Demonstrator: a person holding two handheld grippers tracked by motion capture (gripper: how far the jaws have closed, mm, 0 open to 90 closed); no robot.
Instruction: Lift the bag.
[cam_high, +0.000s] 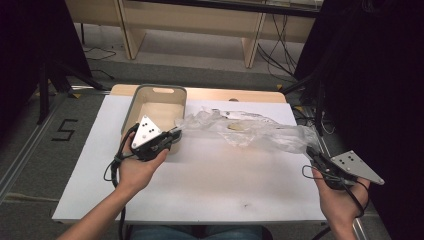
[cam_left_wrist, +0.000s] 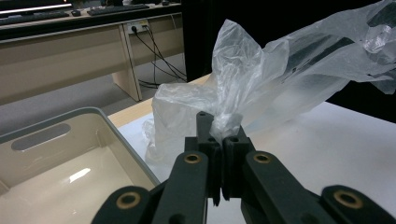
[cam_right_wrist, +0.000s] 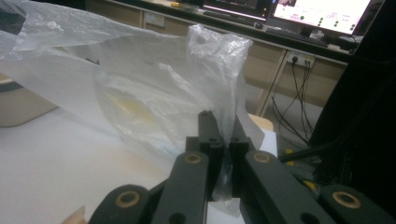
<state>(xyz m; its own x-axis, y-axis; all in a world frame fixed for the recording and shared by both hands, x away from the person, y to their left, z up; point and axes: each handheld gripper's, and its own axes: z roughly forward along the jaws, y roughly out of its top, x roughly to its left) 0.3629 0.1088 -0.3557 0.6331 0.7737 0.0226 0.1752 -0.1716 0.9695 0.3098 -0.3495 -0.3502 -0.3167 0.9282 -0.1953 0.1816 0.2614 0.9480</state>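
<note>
My left hand-held gripper (cam_high: 176, 133) is clamped on one end of a clear plastic bag (cam_high: 250, 129); in the left gripper view its jaws are pressed together with a bunched twist of the bag's film pinched between them. My right hand-held gripper (cam_high: 311, 151) is closed on the bag's other end, and in the right gripper view a fold of film runs down through the narrow slit between its jaws. The bag stretches between the two grippers, crumpled and translucent, held above the white surface (cam_high: 200, 185) at both ends, though I cannot tell whether its sagging middle touches the surface. Something pale and yellowish (cam_high: 235, 127) shows through the film, roughly midway between my grippers. A beige plastic bin (cam_high: 131, 111) with a handle slot sits just beside and behind my left hand-held gripper, its near rim close under that gripper.
</note>
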